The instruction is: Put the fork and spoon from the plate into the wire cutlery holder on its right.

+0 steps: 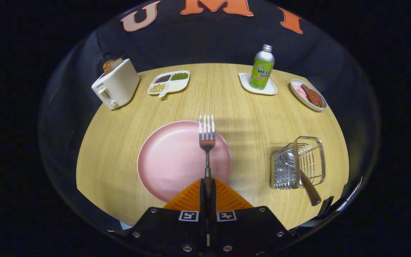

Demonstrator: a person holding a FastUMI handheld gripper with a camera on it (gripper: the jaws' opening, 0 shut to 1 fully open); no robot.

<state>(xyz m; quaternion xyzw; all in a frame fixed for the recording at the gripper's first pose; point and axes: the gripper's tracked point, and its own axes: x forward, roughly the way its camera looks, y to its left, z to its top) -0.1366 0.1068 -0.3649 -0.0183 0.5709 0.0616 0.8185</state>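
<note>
My gripper (208, 184) is shut on the dark handle of a steel fork (207, 135). The fork sticks straight out ahead of the fingers, tines forward, raised over the right half of a pink plate (170, 160) on the wooden table. To the right of the plate stands the wire cutlery holder (298, 164). A spoon (300, 175) with a brown handle leans inside it, bowl down and handle poking out toward me.
Along the table's far side stand a white toaster (116, 87) with bread, a divided dish of beans (168, 82), a green soda bottle (262, 67) on a white coaster, and an oval dish of food (309, 94). Bare table lies between plate and holder.
</note>
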